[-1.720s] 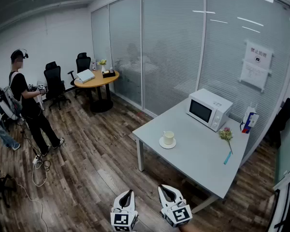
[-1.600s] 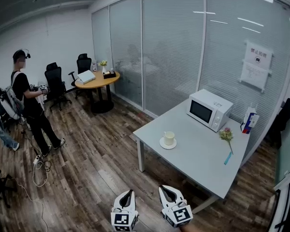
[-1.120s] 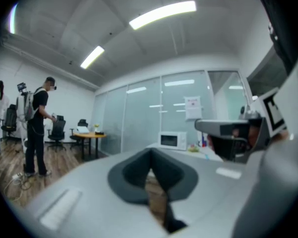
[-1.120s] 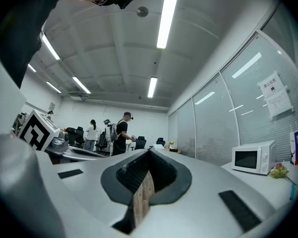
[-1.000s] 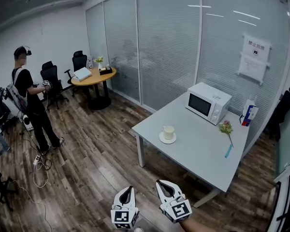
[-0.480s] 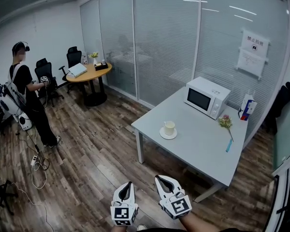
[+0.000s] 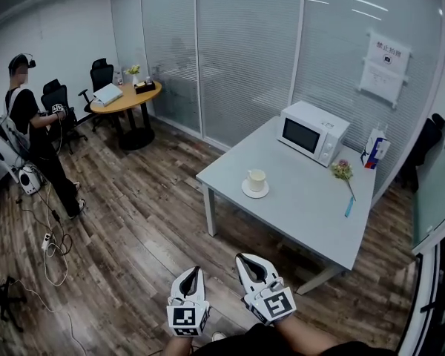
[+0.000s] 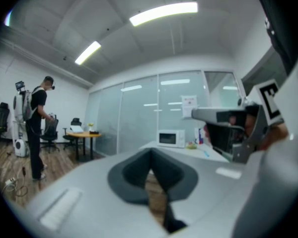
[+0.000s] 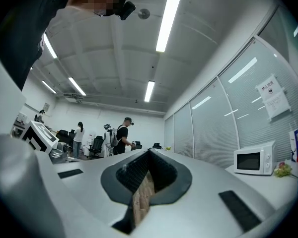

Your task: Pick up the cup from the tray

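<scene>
Moved up toward the microwave (image 7: 314, 132) since the earlier head views, with both grippers carried along low in the head view and kept well short of it, out over the wooden floor (image 7: 133, 221). Found the cup (image 7: 256, 179) upright on its small round tray (image 7: 245, 191), in front of the microwave and a little to its left, on the same grey table (image 7: 304, 213), untouched. Noted a flower (image 7: 343, 170) lying just in front of the microwave on its right, clear of the cup. Noted too, far off to the microwave's left, a person (image 7: 31, 136) standing near a round table (image 7: 126, 97). Read left gripper (image 7: 192, 274) as pressed together, tips meeting, nothing between but a slit of floor. Read right gripper (image 7: 248, 261) the same way: tips together, empty. Judged as approach only, with none of the pick done so far. Left to do: cover the remaining ground to the microwave's table, spread one claw, bring it round the cup, pinch, lift clear of the tray. Probably better reached with right gripper, held on the side nearer the microwave.
</scene>
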The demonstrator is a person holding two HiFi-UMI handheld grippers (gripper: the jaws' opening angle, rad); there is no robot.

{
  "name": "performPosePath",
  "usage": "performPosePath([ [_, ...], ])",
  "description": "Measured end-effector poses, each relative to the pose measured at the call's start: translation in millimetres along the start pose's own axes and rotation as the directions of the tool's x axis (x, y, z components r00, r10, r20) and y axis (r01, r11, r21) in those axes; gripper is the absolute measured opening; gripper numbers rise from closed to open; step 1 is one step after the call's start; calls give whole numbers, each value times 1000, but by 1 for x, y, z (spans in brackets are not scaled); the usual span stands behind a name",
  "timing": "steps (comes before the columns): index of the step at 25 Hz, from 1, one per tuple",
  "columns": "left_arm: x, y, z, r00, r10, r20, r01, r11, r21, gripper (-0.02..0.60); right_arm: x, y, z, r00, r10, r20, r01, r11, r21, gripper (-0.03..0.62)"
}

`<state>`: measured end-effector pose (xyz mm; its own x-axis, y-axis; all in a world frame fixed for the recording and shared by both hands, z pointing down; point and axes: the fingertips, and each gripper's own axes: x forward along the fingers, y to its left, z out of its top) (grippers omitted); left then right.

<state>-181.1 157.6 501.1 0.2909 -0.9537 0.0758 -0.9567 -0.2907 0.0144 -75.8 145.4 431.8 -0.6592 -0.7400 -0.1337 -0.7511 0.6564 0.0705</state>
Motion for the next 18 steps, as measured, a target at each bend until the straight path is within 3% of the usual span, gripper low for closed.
performPosePath([
  [10,62,-2,3,999,-26,-25,27,1000,16,5,38,-54,-7,1000,-6,12,6,1000,25,5],
  [18,149,16,9,1000,9,-26,-9,1000,7,5,91,-119,-29,999,38,-1,-38,999,34,5],
])
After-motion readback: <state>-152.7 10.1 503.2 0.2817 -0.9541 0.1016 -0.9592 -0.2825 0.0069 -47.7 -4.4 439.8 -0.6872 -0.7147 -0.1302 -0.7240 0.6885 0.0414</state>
